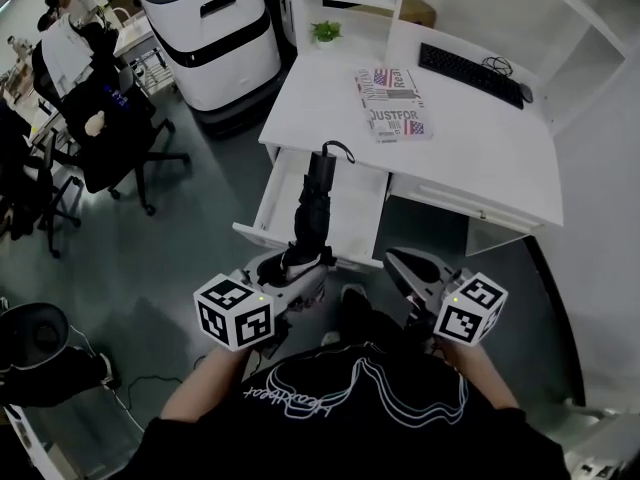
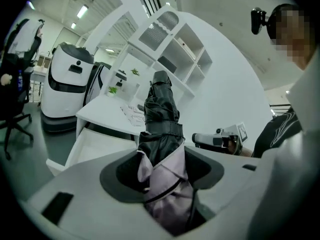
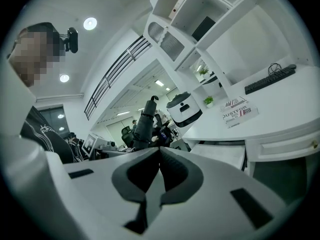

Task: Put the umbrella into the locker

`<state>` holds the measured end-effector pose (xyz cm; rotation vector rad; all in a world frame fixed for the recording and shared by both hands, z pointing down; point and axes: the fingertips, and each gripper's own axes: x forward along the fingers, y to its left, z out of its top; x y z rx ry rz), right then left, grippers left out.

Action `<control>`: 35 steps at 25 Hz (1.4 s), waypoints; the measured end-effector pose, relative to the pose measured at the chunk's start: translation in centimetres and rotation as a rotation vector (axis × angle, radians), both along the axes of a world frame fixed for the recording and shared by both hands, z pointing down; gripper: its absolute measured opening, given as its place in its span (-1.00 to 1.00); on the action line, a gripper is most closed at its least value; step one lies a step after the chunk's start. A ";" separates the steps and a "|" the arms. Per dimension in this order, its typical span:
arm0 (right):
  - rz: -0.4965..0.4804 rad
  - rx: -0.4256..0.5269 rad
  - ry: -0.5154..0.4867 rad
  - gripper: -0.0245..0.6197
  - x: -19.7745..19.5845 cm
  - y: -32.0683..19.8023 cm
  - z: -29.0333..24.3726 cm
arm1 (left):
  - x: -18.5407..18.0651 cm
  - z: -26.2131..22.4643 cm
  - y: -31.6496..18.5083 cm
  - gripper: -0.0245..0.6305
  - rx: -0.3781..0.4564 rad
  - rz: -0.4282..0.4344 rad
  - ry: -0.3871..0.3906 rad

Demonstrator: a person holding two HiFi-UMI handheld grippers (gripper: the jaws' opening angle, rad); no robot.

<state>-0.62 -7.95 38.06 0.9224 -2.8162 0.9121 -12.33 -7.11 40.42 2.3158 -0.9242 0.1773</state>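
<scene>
At the far left of the head view, office chairs (image 1: 120, 158) crowd the edge, and a wide patch of dark floor (image 1: 190, 238) lies open between them and the desk. A white machine (image 1: 215, 33) stands at the upper middle, close to the left corner of the white desk (image 1: 480, 168). Below that corner a drawer (image 1: 264, 190) is pulled right out toward the bottom of the frame. Its left wall has open floor beside it, its front edge is nearest the person, and its right side runs along the closed desk front. The folded black umbrella (image 1: 315, 203) lies over this open drawer in the picture, tilted up the frame, with its strap loop near the desk edge; how high it sits above the drawer's bottom cannot be told. The left gripper (image 1: 305, 260) is clamped on the umbrella's lower end at the drawer's front edge, pale lining bunched between its jaws. A magazine (image 1: 392, 103) lies further right on the desktop, a keyboard (image 1: 470, 73) sits at the upper right, and shelves close in the top right corner. The right gripper (image 1: 397, 260) is just beside the drawer's right front corner, jaws pressed together with nothing between them. Both forearms come in from the bottom edge, one on each side of the body. Both grippers point up the frame toward the desk, marker cubes nearest the person and a clear gap between them.
</scene>
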 end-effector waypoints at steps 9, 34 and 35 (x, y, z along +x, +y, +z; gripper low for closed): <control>0.000 -0.033 -0.025 -0.91 1.1 -6.2 1.2 | 0.6 1.2 -5.1 -0.24 0.029 0.076 -0.167; -0.109 -0.152 0.024 -0.91 4.2 -17.8 5.6 | 0.1 14.1 -14.9 -0.24 -0.041 0.530 -0.686; -0.100 -0.163 0.022 -0.91 4.1 -17.7 5.8 | -0.2 14.8 -14.7 -0.24 -0.054 0.555 -0.696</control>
